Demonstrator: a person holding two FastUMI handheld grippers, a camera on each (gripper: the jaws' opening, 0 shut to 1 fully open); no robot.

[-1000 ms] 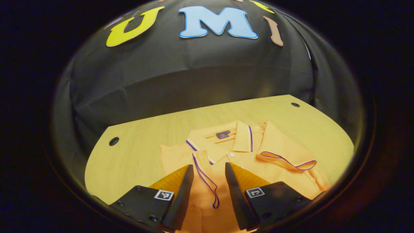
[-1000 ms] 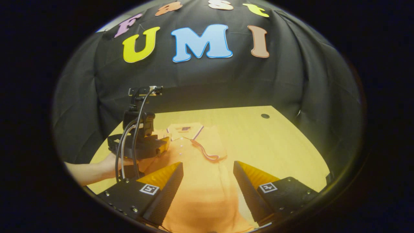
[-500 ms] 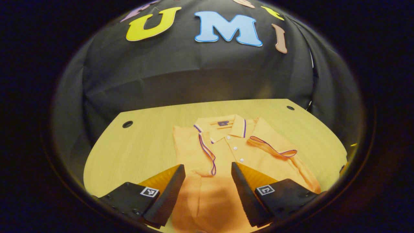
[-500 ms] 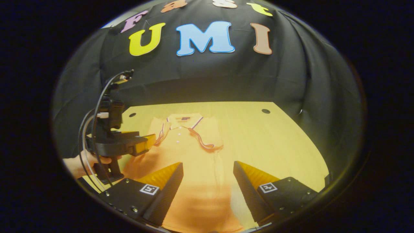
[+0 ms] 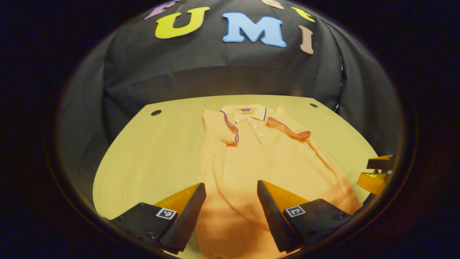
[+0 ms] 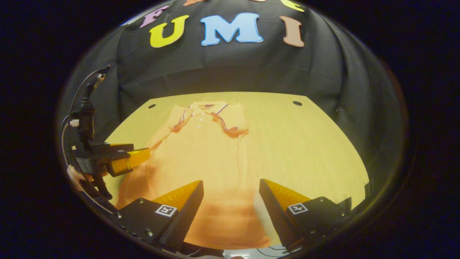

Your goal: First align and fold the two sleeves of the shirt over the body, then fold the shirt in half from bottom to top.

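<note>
Shirt [image 5: 251,158]: orange polo, lay flat on the wooden surface [image 5: 151,154], collar [image 5: 248,112] toward 12 o'clock, hem toward 6 o'clock beneath both tongs. Both sleeves [image 5: 224,126] were folded inward over the body, trimmed cuffs beside the button placket. Bare wood lay open at 9 o'clock and 3 o'clock of the garment. Black cloth wall [image 5: 215,75] closed the far edge; round holes [image 5: 156,112] marked the far corners. Left tongs [image 5: 231,187]: spread, holding nothing, above the lower body. Right tongs [image 6: 231,185]: spread, holding nothing, above the hem. Right gripper view included the left tongs at 9 o'clock, with cables [image 6: 73,108].
</note>
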